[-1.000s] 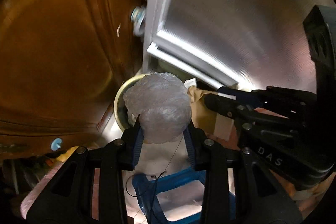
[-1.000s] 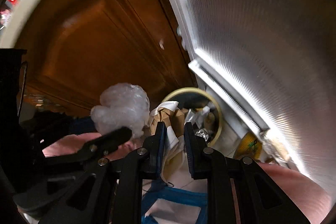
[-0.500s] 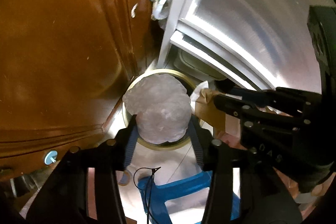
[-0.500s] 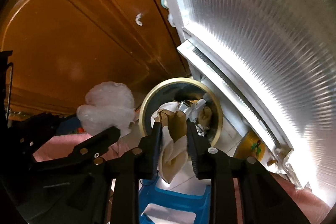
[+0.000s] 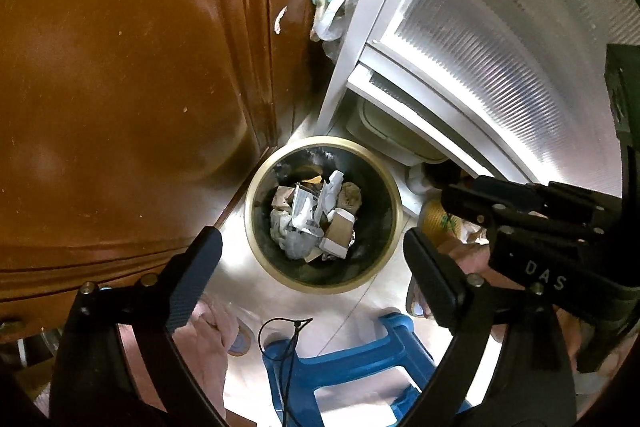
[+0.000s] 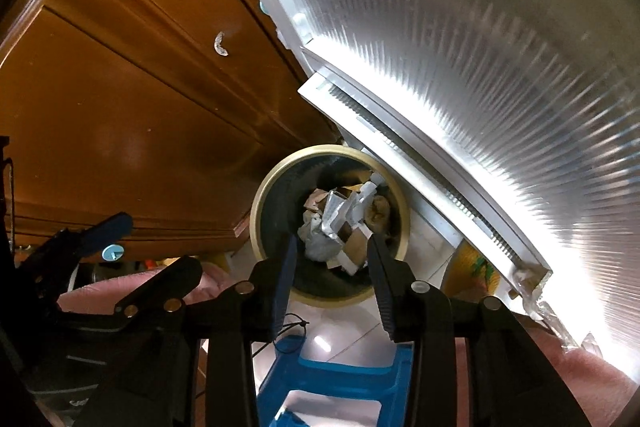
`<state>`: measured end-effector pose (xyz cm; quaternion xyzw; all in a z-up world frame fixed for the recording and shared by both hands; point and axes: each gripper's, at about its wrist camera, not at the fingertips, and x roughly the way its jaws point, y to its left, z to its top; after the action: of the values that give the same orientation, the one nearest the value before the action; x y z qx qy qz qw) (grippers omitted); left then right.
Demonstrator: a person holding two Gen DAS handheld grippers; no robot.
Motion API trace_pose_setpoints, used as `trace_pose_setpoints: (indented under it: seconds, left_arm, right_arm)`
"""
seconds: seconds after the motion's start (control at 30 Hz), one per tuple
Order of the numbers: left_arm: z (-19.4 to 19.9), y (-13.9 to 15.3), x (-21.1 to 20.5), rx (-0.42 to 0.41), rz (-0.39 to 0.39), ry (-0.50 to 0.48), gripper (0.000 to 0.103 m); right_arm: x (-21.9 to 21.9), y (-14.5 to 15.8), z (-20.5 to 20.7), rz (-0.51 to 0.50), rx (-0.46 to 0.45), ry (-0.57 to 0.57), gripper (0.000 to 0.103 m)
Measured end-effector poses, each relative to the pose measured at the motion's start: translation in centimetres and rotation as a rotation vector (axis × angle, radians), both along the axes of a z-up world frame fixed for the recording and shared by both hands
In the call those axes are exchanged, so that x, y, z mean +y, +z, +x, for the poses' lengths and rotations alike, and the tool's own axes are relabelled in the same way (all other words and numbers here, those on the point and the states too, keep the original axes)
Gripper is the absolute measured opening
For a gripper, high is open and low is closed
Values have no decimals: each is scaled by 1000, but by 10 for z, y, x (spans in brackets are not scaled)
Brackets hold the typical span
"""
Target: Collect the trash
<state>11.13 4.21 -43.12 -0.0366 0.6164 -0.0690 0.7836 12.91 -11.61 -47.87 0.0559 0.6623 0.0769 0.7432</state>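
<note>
A round dark trash bin with a pale yellow rim (image 5: 256, 239) (image 6: 256, 211) stands on the floor below both grippers. It holds crumpled plastic, paper and cardboard scraps (image 5: 316, 219) (image 6: 340, 227). My left gripper (image 5: 312, 251) is wide open and empty, straight above the bin. My right gripper (image 6: 332, 247) is open and empty above the bin's near rim. The right gripper also shows at the right of the left wrist view (image 5: 452, 195); the left gripper shows at lower left of the right wrist view (image 6: 140, 251).
A brown wooden cabinet (image 5: 120, 87) (image 6: 120, 115) stands left of the bin. A white ribbed panel with a metal frame (image 5: 500, 47) (image 6: 460, 67) is to the right. A blue plastic stool (image 5: 352, 359) (image 6: 332, 379) sits below on the pale tile floor.
My left gripper opened and let go of the crumpled clear plastic ball. My right gripper opened and let go of the brown and white paper. Both pieces fell into the bin.
</note>
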Motion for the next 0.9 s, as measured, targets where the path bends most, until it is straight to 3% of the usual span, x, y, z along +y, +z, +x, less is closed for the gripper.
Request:
trace_pose_setpoints:
  seconds: [0.13,0.57,0.9]
  left_arm:
    - [0,0,-1,-3,3,-3,98]
    - [-11,13,-10,-42,32,-45,100]
    - [-35,57,-9,-82,8,-56,100]
  right_arm:
    - [-3,-2,1,-4,4,-9,38]
    - [0,1,-7,-54,-16,14,38]
    - [7,53,-39,-91,-101,78,38]
